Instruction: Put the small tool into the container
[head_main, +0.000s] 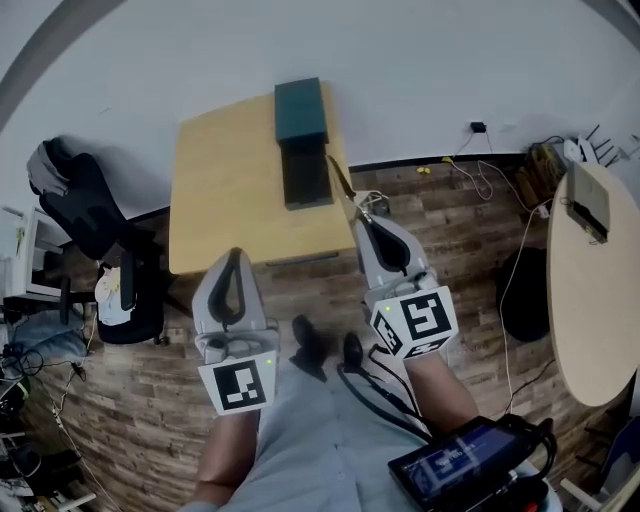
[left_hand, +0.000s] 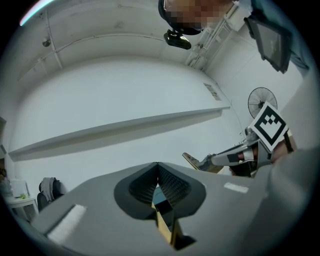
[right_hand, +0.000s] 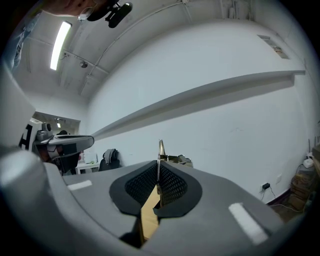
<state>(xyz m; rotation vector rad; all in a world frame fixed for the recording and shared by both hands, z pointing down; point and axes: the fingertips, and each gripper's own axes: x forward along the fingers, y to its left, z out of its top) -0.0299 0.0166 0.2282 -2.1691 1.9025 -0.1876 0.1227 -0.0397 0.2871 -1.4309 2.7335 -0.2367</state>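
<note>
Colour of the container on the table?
The container is dark teal on its far half, near-black nearer; head view.

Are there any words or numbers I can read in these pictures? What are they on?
No words or numbers can be read.
Left cube's marker: black-and-white squares, no letters.
Right cube's marker: the same.
Device screen: too blurred to read.
Wall label: too small to read.
</note>
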